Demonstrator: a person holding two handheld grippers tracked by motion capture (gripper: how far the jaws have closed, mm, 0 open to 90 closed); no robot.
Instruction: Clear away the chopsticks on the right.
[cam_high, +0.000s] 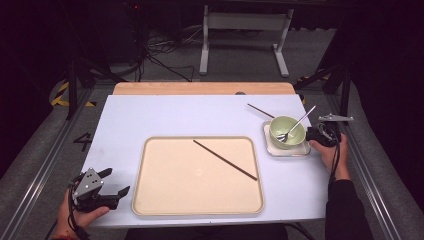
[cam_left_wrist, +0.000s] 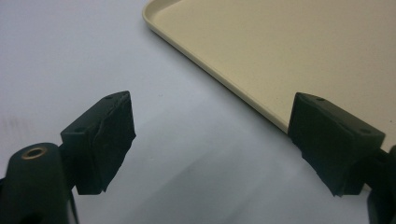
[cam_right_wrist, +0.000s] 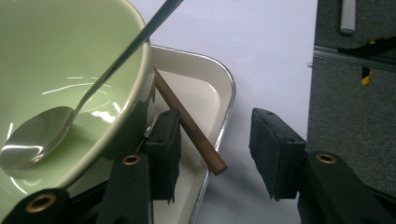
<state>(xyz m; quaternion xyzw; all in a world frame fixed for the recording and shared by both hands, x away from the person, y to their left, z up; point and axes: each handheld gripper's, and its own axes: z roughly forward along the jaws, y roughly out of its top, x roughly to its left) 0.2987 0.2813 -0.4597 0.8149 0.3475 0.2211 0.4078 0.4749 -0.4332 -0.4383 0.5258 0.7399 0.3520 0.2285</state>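
My right gripper (cam_right_wrist: 215, 154) sits at the right edge of the small white dish (cam_right_wrist: 224, 84) holding the green bowl (cam_high: 287, 131). Its jaws stand half open, holding nothing. A chopstick (cam_right_wrist: 189, 121) lies between them, its near end jutting over the dish rim, its long axis running away under the bowl. My left gripper (cam_high: 102, 187) rests wide open, empty, near the tray (cam_high: 142, 165).

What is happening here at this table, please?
A person works with two hand-held grippers. The right gripper, jaws open, reaches for the end of a brown chopstick that lies across the small white dish under the green bowl, which holds a spoon. Another chopstick lies on the beige tray. The left gripper waits open beside that tray.
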